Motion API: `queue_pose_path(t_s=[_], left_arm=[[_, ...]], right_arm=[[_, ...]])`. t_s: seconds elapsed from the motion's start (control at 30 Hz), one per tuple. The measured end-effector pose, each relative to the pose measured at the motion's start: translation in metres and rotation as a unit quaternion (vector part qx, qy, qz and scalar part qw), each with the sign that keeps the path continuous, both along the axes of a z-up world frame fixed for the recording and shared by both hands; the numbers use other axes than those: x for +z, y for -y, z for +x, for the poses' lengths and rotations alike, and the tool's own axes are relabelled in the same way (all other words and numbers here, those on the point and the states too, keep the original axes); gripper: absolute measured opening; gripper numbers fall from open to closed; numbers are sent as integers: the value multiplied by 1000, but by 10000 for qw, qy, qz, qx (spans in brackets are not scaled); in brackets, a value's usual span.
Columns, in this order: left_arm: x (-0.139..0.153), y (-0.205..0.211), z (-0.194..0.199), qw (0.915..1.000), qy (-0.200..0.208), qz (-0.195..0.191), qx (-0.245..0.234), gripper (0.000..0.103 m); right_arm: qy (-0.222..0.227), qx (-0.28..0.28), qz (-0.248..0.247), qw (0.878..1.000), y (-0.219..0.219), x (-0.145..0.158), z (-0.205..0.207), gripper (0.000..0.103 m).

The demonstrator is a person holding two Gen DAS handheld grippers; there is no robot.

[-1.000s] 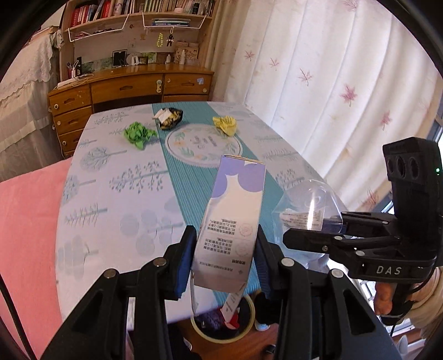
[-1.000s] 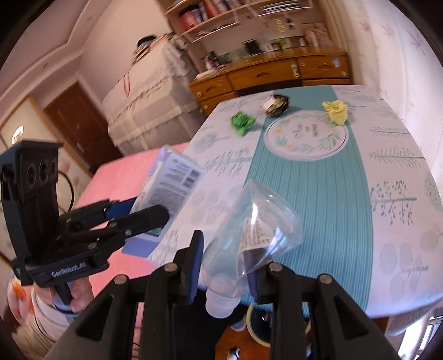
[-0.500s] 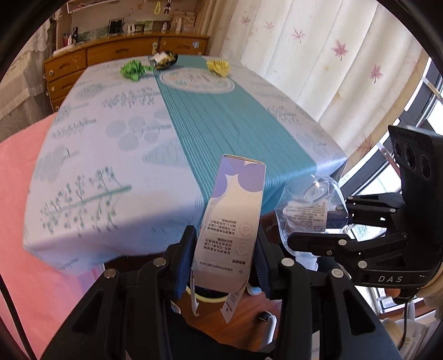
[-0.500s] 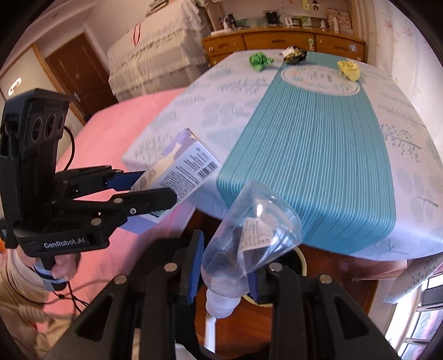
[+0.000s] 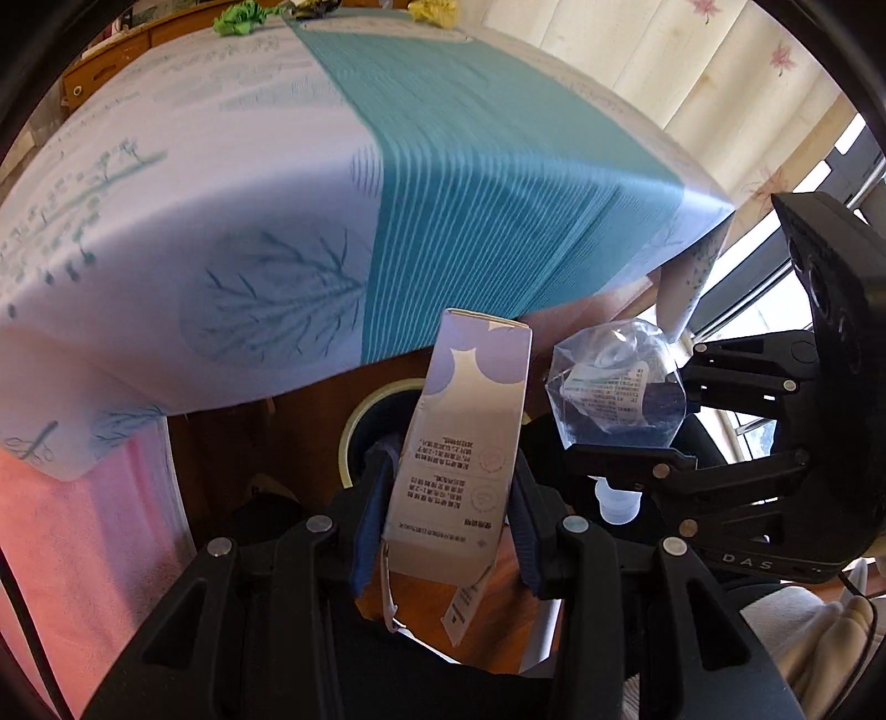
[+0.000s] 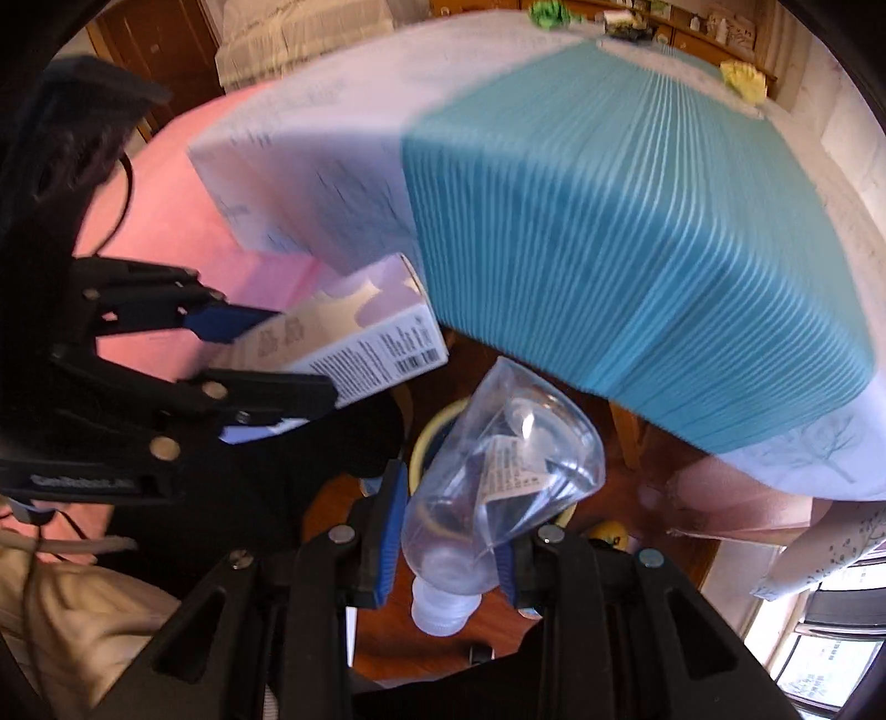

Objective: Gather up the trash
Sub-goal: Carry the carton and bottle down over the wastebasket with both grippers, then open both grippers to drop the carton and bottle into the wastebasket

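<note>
**Both grippers loaded, held over bin below table edge**

Left wrist view: left gripper (image 5: 451, 515) pinches a purple-and-white carton (image 5: 462, 443) between its blue pads, gripped low on the carton, printed text face toward the camera, torn flap hanging at the bottom. Carton stands roughly upright, slightly tilted. Behind it, on the wooden floor, part of a round bin with a pale yellow rim (image 5: 354, 421), below the near edge of the table. Right gripper (image 5: 637, 426) sits just beside, at the right, clamped on a crushed clear plastic bottle (image 5: 614, 393), white cap pointing down. Table carries a white tree-print cloth with a teal striped runner (image 5: 476, 155); view is motion-blurred. At the far edge: a green paper wad (image 5: 238, 14) and a yellow paper wad (image 5: 432, 10).

Right wrist view: right gripper (image 6: 448, 531) squeezes the crushed bottle (image 6: 498, 482) near its neck, cap nearest the camera, label visible. Bin rim (image 6: 429, 437) shows directly behind the bottle, under the table's near edge. Left gripper (image 6: 277, 354) at the left holds the carton (image 6: 365, 338) tilted, barcode end pointing toward the bottle, carton and bottle apart. Green wad (image 6: 548, 12) and yellow wad (image 6: 745, 80) at the table's far edge, with a dark item between them, too blurred to name.
</note>
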State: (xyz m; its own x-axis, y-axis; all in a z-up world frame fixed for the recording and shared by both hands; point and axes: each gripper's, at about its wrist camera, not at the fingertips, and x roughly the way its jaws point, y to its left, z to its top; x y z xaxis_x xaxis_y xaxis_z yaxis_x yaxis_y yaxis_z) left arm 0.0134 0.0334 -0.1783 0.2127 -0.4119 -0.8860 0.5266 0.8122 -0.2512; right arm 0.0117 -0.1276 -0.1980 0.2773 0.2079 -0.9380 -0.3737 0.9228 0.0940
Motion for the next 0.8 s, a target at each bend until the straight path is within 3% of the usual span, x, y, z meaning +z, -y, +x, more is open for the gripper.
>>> queue_pose_path(t_s=[0.5, 0.8], left_arm=[[-126, 36, 29, 9936, -1019, 185, 445, 39], [-170, 50, 45, 9889, -1257, 115, 782, 40]], right_arm=[[-714, -365, 83, 9967, 34, -112, 14, 28], [-1136, -812, 206, 9900, 44, -172, 40, 29]])
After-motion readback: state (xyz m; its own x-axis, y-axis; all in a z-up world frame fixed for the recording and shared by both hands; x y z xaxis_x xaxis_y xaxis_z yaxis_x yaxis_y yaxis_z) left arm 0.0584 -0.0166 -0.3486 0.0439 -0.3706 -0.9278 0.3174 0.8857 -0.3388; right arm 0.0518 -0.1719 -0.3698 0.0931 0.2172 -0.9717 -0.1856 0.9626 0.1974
